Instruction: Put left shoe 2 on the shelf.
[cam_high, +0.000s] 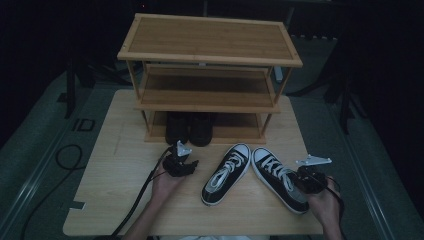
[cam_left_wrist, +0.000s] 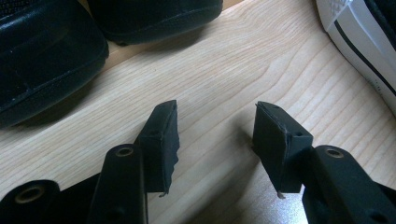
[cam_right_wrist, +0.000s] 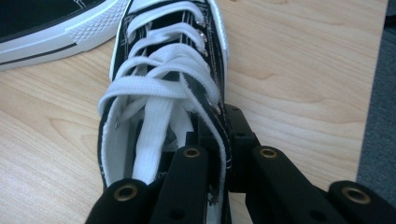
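Observation:
Two black canvas sneakers with white laces and soles lie on the wooden table (cam_high: 120, 195). My right gripper (cam_high: 306, 181) (cam_right_wrist: 217, 136) is shut on the side wall of the right sneaker (cam_high: 277, 176) (cam_right_wrist: 163, 70) near its opening, with one jaw inside the shoe and one outside. The left sneaker (cam_high: 227, 172) (cam_right_wrist: 46, 28) (cam_left_wrist: 369, 42) lies beside it, untouched. To its left, my left gripper (cam_high: 189, 165) (cam_left_wrist: 215, 135) hovers low over bare wood, open, with nothing between its jaws.
A three-tier bamboo shoe rack (cam_high: 210, 40) stands at the back of the table. A pair of black shoes (cam_high: 190, 127) (cam_left_wrist: 42, 60) sits on its bottom shelf, just ahead of the left gripper. A black cable (cam_high: 140, 200) trails off the front edge.

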